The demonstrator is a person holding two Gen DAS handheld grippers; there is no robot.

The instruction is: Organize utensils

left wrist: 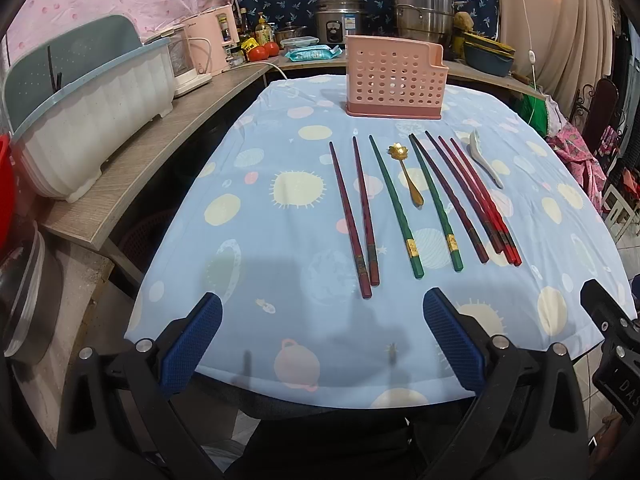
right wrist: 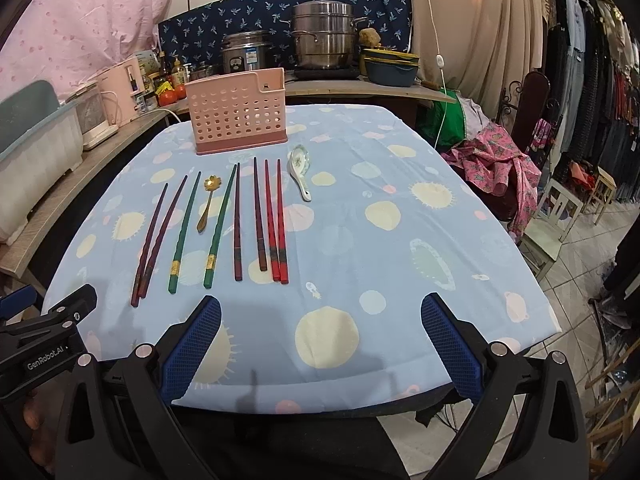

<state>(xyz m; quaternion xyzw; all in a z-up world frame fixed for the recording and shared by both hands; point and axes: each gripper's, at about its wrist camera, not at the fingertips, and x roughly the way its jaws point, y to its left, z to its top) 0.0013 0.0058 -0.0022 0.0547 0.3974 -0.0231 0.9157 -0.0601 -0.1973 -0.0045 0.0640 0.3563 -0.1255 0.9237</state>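
Note:
A pink perforated utensil holder point(left wrist: 394, 76) point(right wrist: 240, 120) stands at the far side of the blue patterned tablecloth point(left wrist: 280, 320) point(right wrist: 400, 260). In front of it lie several chopsticks in a row: dark red ones point(left wrist: 352, 216) point(right wrist: 154, 240), two green ones point(left wrist: 394, 204) point(right wrist: 185, 232), and red ones point(left wrist: 480, 204) point(right wrist: 276, 224). A gold spoon point(left wrist: 406, 172) point(right wrist: 206, 204) lies among them. A white ceramic spoon point(left wrist: 486, 156) point(right wrist: 301, 172) lies at the right. My left gripper point(left wrist: 322, 308) and right gripper point(right wrist: 320, 310) are open and empty above the table's near edge.
A wooden counter at the left holds a white dish rack point(left wrist: 88, 120) and a pink appliance point(left wrist: 212, 40). Steel pots point(right wrist: 324, 40) and a rice cooker point(left wrist: 340, 26) stand behind the table. Chairs and clothes point(right wrist: 504, 168) are at the right.

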